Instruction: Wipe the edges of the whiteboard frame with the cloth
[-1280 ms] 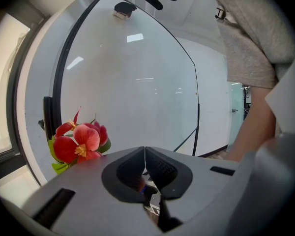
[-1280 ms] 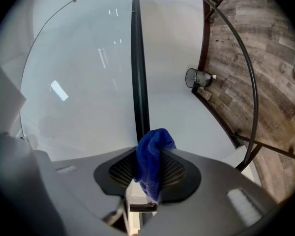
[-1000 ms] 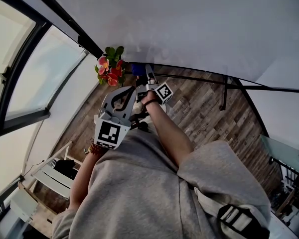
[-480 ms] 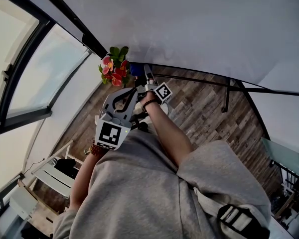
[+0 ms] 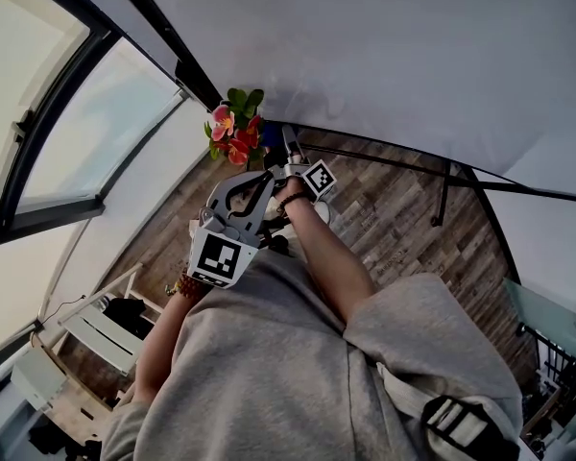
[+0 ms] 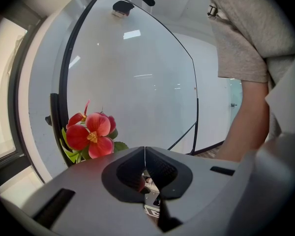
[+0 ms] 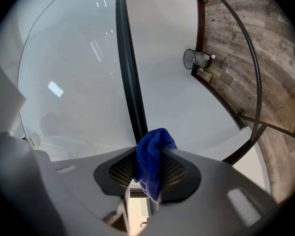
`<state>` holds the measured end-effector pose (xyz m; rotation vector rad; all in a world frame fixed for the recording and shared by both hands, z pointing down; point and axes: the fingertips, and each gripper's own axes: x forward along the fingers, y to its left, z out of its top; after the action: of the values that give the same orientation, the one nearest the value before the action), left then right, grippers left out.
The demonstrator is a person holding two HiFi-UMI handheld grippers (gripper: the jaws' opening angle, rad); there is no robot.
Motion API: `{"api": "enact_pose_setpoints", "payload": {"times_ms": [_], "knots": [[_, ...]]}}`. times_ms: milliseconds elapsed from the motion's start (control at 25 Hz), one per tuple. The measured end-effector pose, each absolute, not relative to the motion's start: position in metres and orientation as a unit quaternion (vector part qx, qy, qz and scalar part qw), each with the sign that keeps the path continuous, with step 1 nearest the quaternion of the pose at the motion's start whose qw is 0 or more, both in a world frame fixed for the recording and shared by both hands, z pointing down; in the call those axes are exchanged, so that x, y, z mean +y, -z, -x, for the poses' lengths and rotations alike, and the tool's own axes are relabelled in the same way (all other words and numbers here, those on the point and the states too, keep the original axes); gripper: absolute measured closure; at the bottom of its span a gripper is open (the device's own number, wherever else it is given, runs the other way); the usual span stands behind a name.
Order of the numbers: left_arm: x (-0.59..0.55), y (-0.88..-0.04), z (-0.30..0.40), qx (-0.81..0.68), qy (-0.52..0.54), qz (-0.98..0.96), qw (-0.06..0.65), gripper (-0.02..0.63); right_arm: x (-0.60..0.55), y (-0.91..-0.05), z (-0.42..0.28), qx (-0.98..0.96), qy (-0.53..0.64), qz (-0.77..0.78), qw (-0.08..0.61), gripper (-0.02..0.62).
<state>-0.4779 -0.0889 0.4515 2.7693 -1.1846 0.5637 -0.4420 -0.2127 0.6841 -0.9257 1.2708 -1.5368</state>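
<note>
Your right tool [image 7: 148,181] is clamped on the one blue cloth [image 7: 153,149]. The black frame edge [image 7: 129,73] of the single whiteboard [image 7: 64,68] lies directly ahead of it, with its long axis running straight away from the jaws. The cloth's bunched top sits at the bar's near end, though contact cannot be confirmed. Your left tool [image 6: 144,162] has its jaws closed together on nothing and points toward the one bunch of red flowers [image 6: 88,136], so of the two tools the right is nearer the edge, and the coming stroke most likely runs along the bar's length.
</note>
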Motion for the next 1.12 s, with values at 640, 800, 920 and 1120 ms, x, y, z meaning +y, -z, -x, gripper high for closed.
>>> {"api": "enact_pose_setpoints", "payload": {"times_ms": [640, 800, 920, 1120], "knots": [[-0.093, -0.452, 0.480, -0.389, -0.180, -0.903, 0.044, 0.594, -0.212, -0.668, 0.514, 0.672, 0.625, 0.264, 0.296, 0.480], [-0.093, -0.449, 0.459, -0.362, -0.174, -0.915, 0.039, 0.594, -0.185, -0.656, 0.545, 0.777, 0.588, 0.181, 0.135, 0.479], [-0.093, -0.447, 0.442, -0.340, -0.168, -0.925, 0.037, 0.594, -0.175, -0.657, 0.537, 0.798, 0.572, 0.173, 0.080, 0.479], [-0.092, -0.449, 0.410, -0.300, -0.163, -0.939, 0.038, 0.594, -0.170, -0.662, 0.484, 0.793, 0.568, 0.208, 0.070, 0.477]]}}
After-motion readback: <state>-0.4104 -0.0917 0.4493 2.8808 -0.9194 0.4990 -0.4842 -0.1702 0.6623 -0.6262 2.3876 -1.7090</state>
